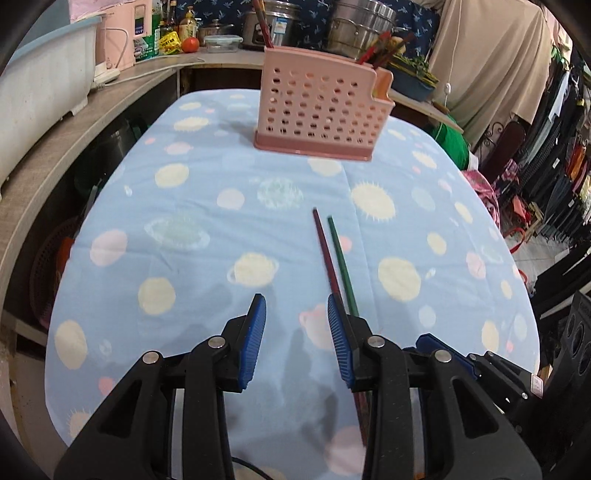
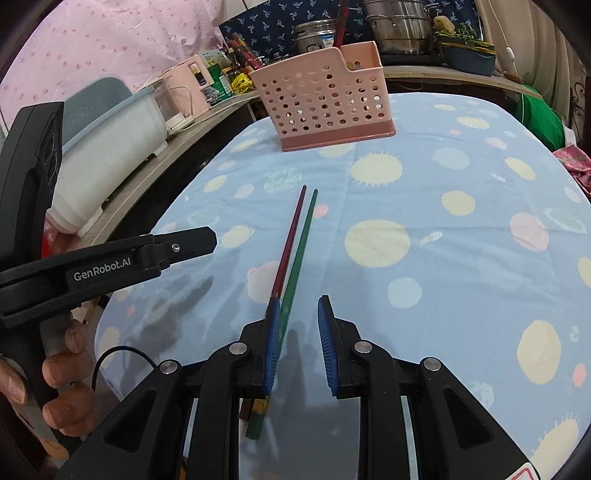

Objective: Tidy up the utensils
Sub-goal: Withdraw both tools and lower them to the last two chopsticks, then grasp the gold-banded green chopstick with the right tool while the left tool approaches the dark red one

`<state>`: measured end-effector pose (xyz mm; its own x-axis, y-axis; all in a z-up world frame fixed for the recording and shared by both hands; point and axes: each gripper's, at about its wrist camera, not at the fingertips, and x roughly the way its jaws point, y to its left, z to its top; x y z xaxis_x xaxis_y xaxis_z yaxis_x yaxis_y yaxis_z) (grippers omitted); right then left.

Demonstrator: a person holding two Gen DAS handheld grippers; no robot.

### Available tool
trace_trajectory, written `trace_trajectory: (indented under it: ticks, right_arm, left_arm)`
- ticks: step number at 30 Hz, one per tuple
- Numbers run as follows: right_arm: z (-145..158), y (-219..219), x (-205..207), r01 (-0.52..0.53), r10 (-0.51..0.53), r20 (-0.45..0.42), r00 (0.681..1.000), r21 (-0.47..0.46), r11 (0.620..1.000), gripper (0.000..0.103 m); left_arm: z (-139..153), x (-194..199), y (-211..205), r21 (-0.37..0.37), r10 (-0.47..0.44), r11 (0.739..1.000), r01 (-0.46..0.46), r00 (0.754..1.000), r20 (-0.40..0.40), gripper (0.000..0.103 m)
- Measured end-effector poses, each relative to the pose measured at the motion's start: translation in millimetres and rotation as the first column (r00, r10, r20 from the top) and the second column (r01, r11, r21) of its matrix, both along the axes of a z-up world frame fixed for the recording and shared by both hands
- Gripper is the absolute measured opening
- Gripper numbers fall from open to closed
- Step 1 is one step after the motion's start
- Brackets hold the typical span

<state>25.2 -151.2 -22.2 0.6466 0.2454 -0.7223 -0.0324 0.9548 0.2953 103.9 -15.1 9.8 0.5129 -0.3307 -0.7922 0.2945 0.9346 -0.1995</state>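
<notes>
The bench (image 1: pixel 207 229) is covered with a light blue cloth printed with planets and suns. Behind it runs a grey wooden shelf (image 1: pixel 55 158) with steel pots (image 1: pixel 360 27), bottles and a pink appliance (image 1: pixel 123 35). At the right, clothes (image 1: pixel 565 147) hang in rows beside a beige curtain (image 1: pixel 491 55).

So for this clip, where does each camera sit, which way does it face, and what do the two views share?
Left wrist: on the left gripper, low over the table, facing the pink holder; its open blue fingers show, the right gripper behind them.
Right wrist: on the right gripper, facing the same way; its open fingers, the left gripper and the left hand show.
Shared: holder, red chopstick and green chopstick lying side by side.
</notes>
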Motion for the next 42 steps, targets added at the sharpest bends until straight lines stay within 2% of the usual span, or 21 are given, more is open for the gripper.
trace_trajectory:
  ticks: [11, 25, 30, 34, 37, 42]
  right_arm:
    - [-16, 17, -16, -0.025, 0.023, -0.025, 0.999, -0.061, 0.998, 0.023]
    - [-19, 28, -20, -0.035, 0.034, -0.013, 0.999, -0.115, 0.993, 0.022]
    - [-20, 27, -22, -0.023, 0.022, -0.005, 1.000, -0.139, 0.990, 0.014]
    - [-21, 22, -24, -0.004, 0.004, -0.004, 1.000, -0.142, 0.990, 0.008]
    - [-21, 16, -24, 0.015, -0.015, -0.003, 1.000, -0.138, 0.990, 0.007]
    - [-20, 4, -27, 0.056, -0.057, -0.001, 0.998, -0.138, 0.989, 0.008]
  left_arm:
    - [-30, -28, 5, 0.029, -0.020, 0.999, 0.022, 0.998, -0.054, 0.033]
    - [-35, -34, 2, 0.036, -0.033, 0.999, 0.035, 0.998, -0.062, 0.034]
    - [-33, -36, 1, 0.036, -0.033, 0.999, 0.035, 0.998, -0.054, 0.045]
    - [-32, -38, 0, 0.031, -0.041, 0.999, 0.042, 0.998, -0.050, 0.050]
    - [-32, -40, -3, 0.032, -0.050, 0.998, 0.052, 0.997, -0.051, 0.050]
    - [-31, -42, -8, 0.027, -0.064, 0.998, 0.065, 0.997, -0.050, 0.057]
